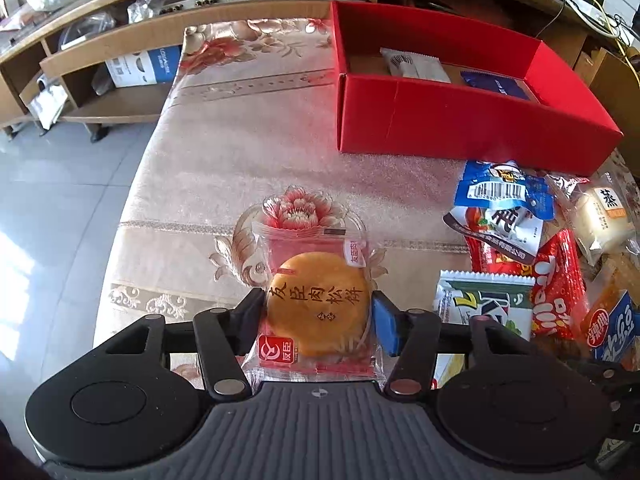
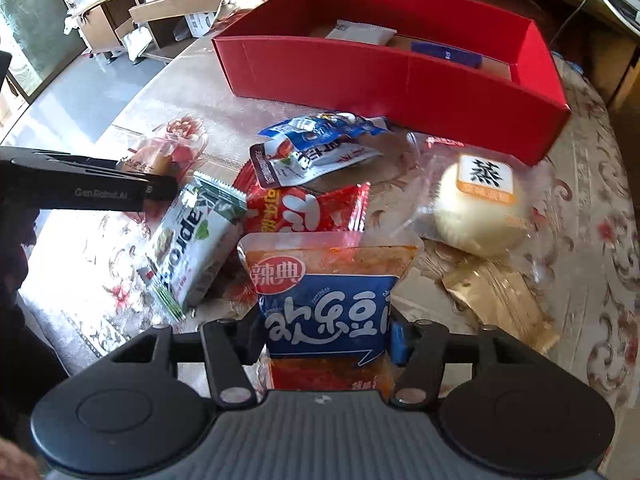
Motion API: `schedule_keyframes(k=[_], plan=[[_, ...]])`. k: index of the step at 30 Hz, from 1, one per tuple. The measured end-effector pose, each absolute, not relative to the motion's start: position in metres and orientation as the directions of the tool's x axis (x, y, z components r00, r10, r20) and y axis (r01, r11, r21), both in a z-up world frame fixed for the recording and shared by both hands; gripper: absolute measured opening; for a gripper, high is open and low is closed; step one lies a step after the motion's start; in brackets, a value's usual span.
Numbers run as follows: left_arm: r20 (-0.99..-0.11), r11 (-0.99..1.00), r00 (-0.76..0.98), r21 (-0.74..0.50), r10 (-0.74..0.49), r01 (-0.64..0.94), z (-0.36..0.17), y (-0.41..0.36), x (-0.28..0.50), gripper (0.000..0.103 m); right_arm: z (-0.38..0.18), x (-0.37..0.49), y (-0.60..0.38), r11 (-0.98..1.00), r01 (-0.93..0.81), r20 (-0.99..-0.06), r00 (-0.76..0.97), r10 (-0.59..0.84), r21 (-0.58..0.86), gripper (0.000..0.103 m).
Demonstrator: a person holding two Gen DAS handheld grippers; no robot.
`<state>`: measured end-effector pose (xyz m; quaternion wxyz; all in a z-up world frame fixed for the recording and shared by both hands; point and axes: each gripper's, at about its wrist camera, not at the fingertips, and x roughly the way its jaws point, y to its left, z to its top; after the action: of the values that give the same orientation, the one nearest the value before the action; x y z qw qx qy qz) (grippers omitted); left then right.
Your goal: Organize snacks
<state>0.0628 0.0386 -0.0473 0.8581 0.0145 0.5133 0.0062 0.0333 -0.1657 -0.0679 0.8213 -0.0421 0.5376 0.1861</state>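
A round golden pastry in a clear packet [image 1: 316,300] lies on the flowered tablecloth, and my left gripper [image 1: 318,306] is shut on its two sides. In the right wrist view a blue and red spicy snack pouch [image 2: 324,280] sits between the fingers of my right gripper [image 2: 326,326], which is shut on it. The red box [image 1: 460,116] stands open at the back of the table and holds a white packet [image 1: 416,64] and a dark blue packet [image 1: 496,86]. In the right wrist view the red box [image 2: 380,76] stands behind the pile.
Loose snacks lie in front of the box: a green and white packet [image 2: 192,240], a red packet [image 2: 304,208], blue and white pouches [image 2: 320,148], a steamed cake [image 2: 480,208] and a gold packet [image 2: 500,296]. The table edge [image 1: 132,184] drops to tiled floor on the left. Wooden shelves [image 1: 100,52] stand behind.
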Motion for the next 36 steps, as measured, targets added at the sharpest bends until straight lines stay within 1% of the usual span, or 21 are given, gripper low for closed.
schedule_keyframes(k=[12, 20, 27, 36], plan=[[-0.861, 0.998, 0.507, -0.060, -0.039, -0.024, -0.028, 0.049, 0.049, 0.063, -0.048, 0.025, -0.185, 0.938, -0.294, -0.870, 0.398, 0.293, 0.181, 0.055], [-0.827, 0.992, 0.551, -0.121, -0.114, 0.023, -0.007, 0.035, 0.049, 0.063, -0.027, 0.040, -0.189, 0.937, -0.270, -0.834, 0.446, 0.326, 0.222, 0.055], [-0.796, 0.983, 0.578, -0.168, -0.179, 0.073, 0.009, 0.017, 0.066, 0.063, -0.009, 0.063, -0.199, 0.933, -0.235, -0.797, 0.488, 0.355, 0.272, 0.055], [-0.761, 0.979, 0.617, -0.178, -0.201, 0.100, 0.027, -0.001, 0.111, 0.063, 0.014, 0.110, -0.209, 0.928, -0.193, -0.761, 0.532, 0.371, 0.318, 0.055]])
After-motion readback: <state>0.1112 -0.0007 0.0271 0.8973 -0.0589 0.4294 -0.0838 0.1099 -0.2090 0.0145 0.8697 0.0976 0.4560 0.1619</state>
